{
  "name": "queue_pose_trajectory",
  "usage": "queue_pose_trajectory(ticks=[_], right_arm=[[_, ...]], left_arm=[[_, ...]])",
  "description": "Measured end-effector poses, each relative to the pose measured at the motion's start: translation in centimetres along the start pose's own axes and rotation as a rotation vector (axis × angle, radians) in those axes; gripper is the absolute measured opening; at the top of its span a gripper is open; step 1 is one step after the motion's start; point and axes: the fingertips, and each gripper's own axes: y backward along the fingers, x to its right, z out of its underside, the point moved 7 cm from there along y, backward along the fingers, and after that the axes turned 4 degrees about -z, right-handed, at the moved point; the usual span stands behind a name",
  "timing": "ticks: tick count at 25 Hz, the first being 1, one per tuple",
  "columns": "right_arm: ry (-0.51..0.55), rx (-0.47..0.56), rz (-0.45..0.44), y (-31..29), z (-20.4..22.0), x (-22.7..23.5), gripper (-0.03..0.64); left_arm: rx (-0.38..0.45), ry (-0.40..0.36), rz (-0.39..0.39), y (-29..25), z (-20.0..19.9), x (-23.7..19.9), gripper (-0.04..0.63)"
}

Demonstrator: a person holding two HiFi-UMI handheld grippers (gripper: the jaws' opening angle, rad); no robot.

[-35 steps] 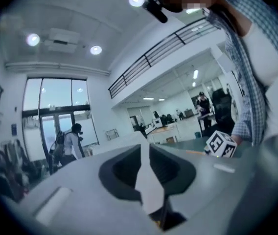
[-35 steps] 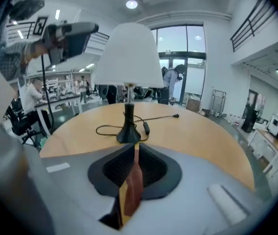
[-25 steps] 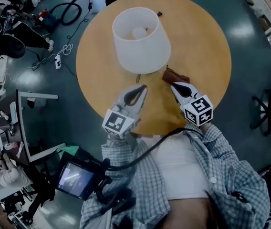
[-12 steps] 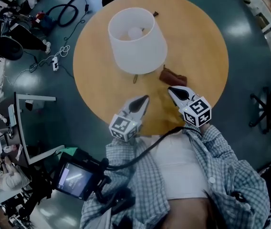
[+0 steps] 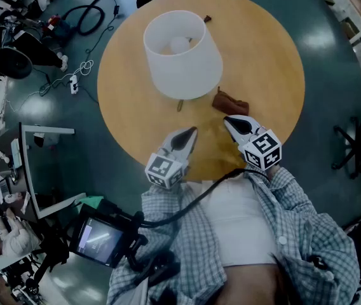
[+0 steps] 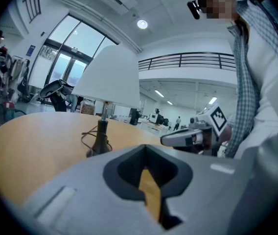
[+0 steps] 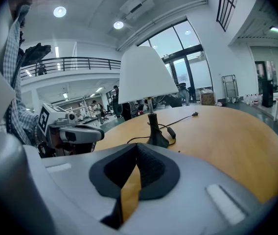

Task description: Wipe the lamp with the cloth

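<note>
lamp [image 5: 182, 53] sits upright on the far-left part of the round wooden table [image 5: 276, 49]. it has a plain white shade [image 6: 108, 77], wider at the bottom, and the bulb [image 5: 180, 42] shows through the open top. under the shade there's a thin stem on a dark base [image 7: 156, 137], with a black cord [image 7: 180, 121] looped next to it and running off across the table.

cloth [image 5: 231, 100] is a small brown crumpled lump lying on the table just right of the lamp's base. nothing is touching it.

both grippers are low over the near edge of the table, side by side but apart, pointing toward the lamp and tilted slightly down. left gripper [image 5: 190, 132] aims roughly at the lamp base. right gripper [image 5: 227, 120] has its tip just short of the cloth. each one has its jaws pressed together with nothing between them, just tabletop showing through the gap. the marker cubes sit back by the person's checked shirt [image 5: 307, 234].
</note>
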Motion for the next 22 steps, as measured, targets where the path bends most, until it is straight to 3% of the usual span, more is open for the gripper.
queue_pose_trajectory(ticks=[22], right_arm=[[0.0, -0.024, -0.016, -0.14, 0.2, 0.03, 0.005]], left_arm=[[-0.014, 0.012, -0.002, 0.2, 0.1, 0.08, 0.005]])
